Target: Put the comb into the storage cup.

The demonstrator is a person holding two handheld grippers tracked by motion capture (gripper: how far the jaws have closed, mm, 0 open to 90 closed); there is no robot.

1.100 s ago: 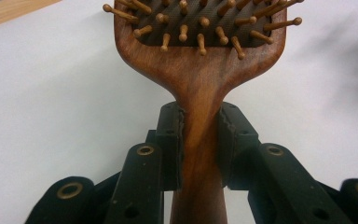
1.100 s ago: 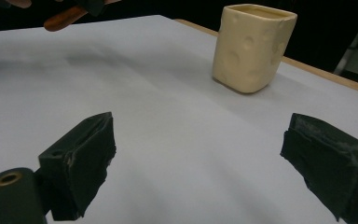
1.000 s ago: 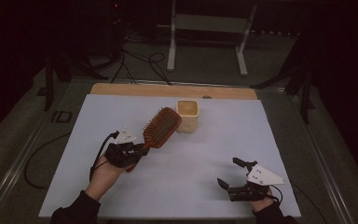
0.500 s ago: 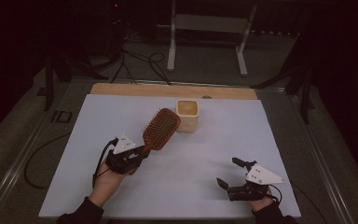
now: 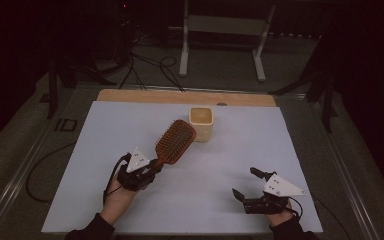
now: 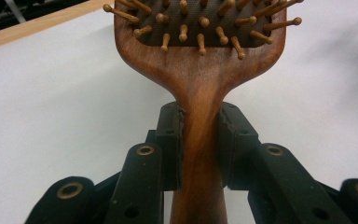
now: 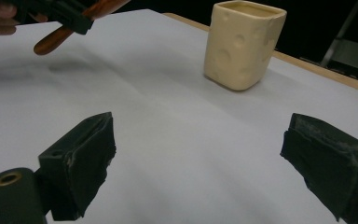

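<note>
Hairbrush (image 5: 176,141) centre frame, above the sheet (image 5: 240,165), its head just left of cup (image 5: 202,123). Left gripper (image 5: 147,169) lower left; right gripper (image 5: 247,187) lower right.

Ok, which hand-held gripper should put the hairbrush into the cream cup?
Left. The left hand-held gripper is already clamped on the hairbrush handle, with its head near the cream cup. The right hand-held gripper sits open and empty.
</note>
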